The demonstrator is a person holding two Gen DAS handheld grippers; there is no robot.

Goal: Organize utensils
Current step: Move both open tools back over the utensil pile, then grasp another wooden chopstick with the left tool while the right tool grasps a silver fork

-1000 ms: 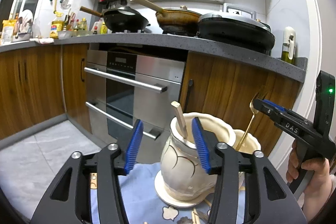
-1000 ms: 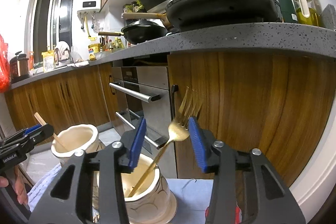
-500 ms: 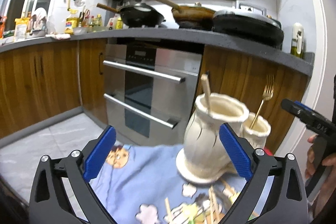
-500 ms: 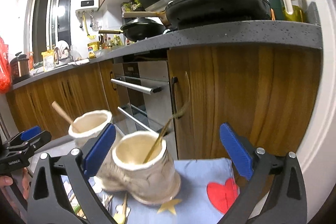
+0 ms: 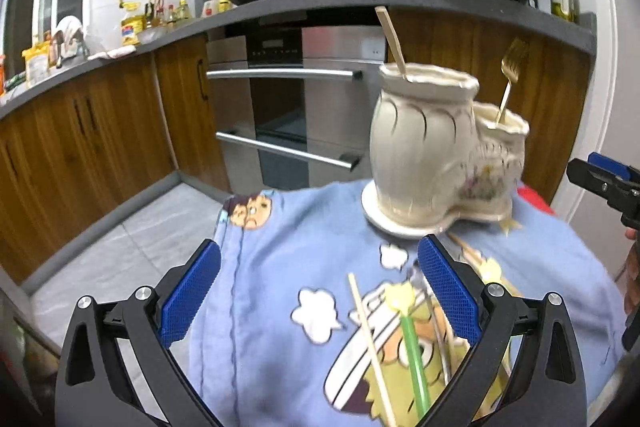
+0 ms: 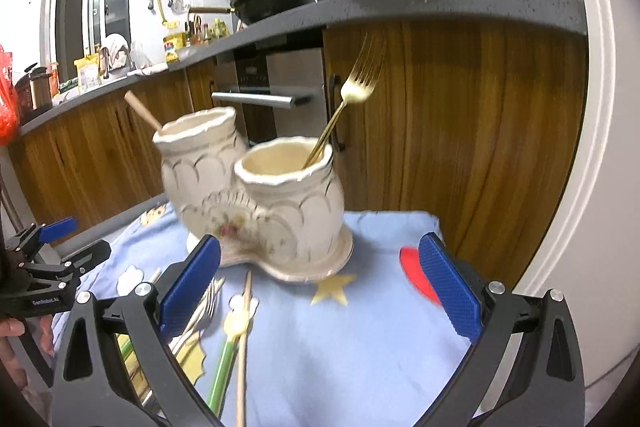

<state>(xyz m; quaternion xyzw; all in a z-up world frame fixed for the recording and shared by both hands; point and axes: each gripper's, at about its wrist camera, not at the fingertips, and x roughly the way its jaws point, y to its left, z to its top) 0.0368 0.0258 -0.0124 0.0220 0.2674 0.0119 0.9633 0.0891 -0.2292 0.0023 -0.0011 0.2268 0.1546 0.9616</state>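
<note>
Progress check: two utensils are already standing in the cream double holder, so the job looks started but far from done. A gold fork sits in the shorter pot, tines up, handle down inside, leaning up and to the right in the right wrist view. A wooden stick (maybe a chopstick or a spoon handle, hard to say from here) sits in the taller pot, leaning up and to the left in the left wrist view.

What's left is the loose pile on the blue cartoon cloth, just in front of the holder. I count a wooden chopstick, a green straw and a silver fork lying near the left jaw of the right hand-held gripper. There may be more thin sticks under that jaw, the view is blurry there. The chopstick and straw lie flat with their long axes running roughly away from the camera toward the holder, near-parallel to each other.

Both tools are empty. The left hand-held gripper is spread wide over the cloth with the chopstick and straw lying between its jaws, not touched as far as I can see. The right one is just as wide, nothing in it.
</note>
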